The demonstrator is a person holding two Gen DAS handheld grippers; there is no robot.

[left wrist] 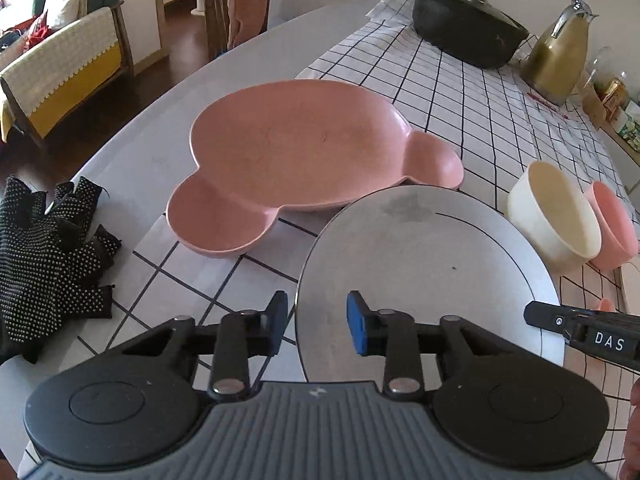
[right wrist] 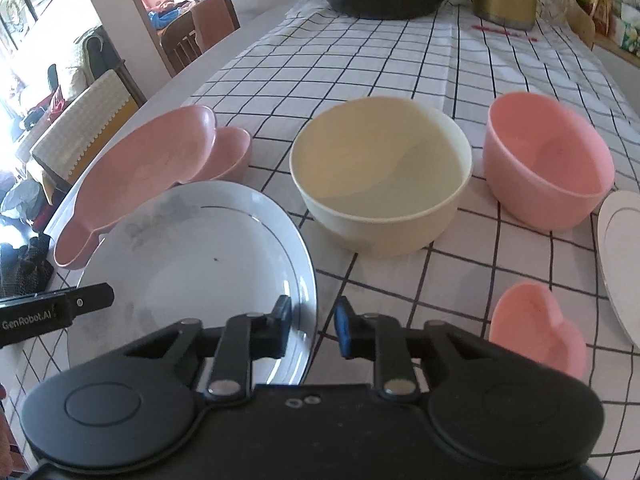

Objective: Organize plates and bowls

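Observation:
A white plate with a thin dark ring [left wrist: 424, 272] [right wrist: 200, 264] lies on the checked tablecloth. My left gripper [left wrist: 318, 324] is open, its fingers either side of the plate's left rim. My right gripper [right wrist: 312, 330] is open, straddling the plate's right rim. Behind the plate lies a pink mouse-shaped plate [left wrist: 296, 148] [right wrist: 148, 164]. A cream bowl [right wrist: 380, 172] [left wrist: 556, 212] and a pink bowl [right wrist: 548, 164] [left wrist: 612, 228] stand to the right. A small pink heart-shaped dish [right wrist: 540, 332] and another white plate [right wrist: 620, 256] lie further right.
A black lidded pot [left wrist: 468, 24] and a gold jug [left wrist: 560, 52] stand at the back of the table. Black dotted gloves [left wrist: 44, 256] lie at the left edge. Chairs [left wrist: 236, 8] stand beyond the table's left side.

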